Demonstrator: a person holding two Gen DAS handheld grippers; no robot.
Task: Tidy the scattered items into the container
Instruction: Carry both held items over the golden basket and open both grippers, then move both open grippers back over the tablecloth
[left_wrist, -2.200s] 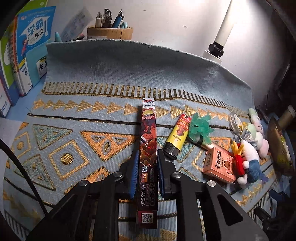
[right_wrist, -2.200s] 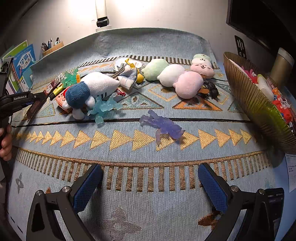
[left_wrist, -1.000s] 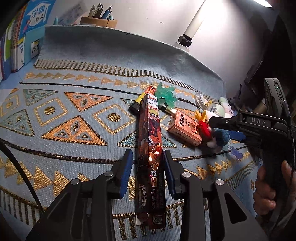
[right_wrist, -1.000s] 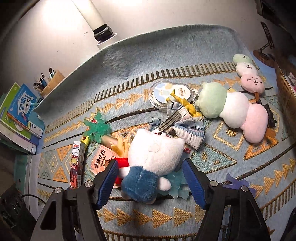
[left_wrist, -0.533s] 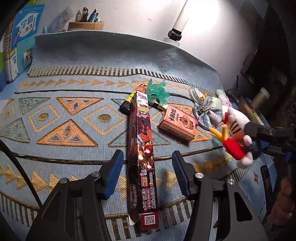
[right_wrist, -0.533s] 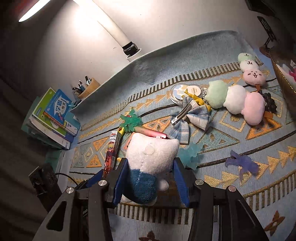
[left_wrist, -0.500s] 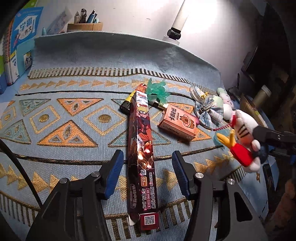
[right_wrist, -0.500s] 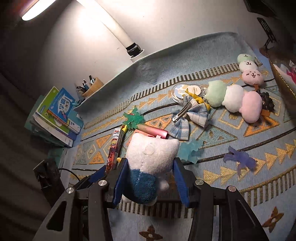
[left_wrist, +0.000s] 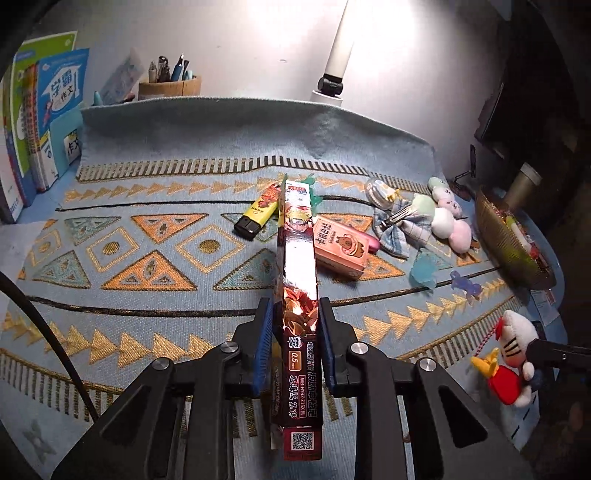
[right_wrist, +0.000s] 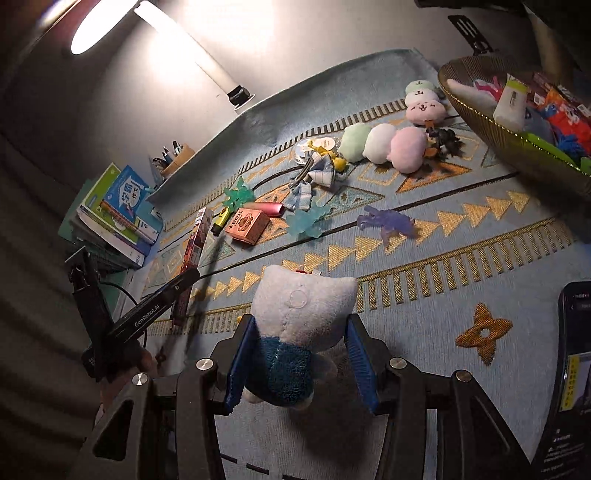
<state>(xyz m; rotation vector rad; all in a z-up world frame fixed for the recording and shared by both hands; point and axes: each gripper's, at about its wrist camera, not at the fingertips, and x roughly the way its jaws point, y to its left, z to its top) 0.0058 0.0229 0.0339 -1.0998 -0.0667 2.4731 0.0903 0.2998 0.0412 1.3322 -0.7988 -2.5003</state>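
Squeezing a long dark red box (left_wrist: 299, 295) between its pads, the left gripper (left_wrist: 296, 328) points it straight ahead, while the right gripper (right_wrist: 300, 363) grips a plush cat (right_wrist: 295, 328).

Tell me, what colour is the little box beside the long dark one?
Salmon pink box with a brown cartoon animal; clearest in the left wrist view.

Glossy cardboard box (left_wrist: 299, 266), woven cloth mat (left_wrist: 147, 229)

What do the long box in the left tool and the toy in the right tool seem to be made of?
Long box: apparently glossy printed card, with lamp glare on sharp-edged flat faces. Toy: plush fabric, likely stuffed; fuzzy white and blue pile, a stitched seam, bulging between the pads.
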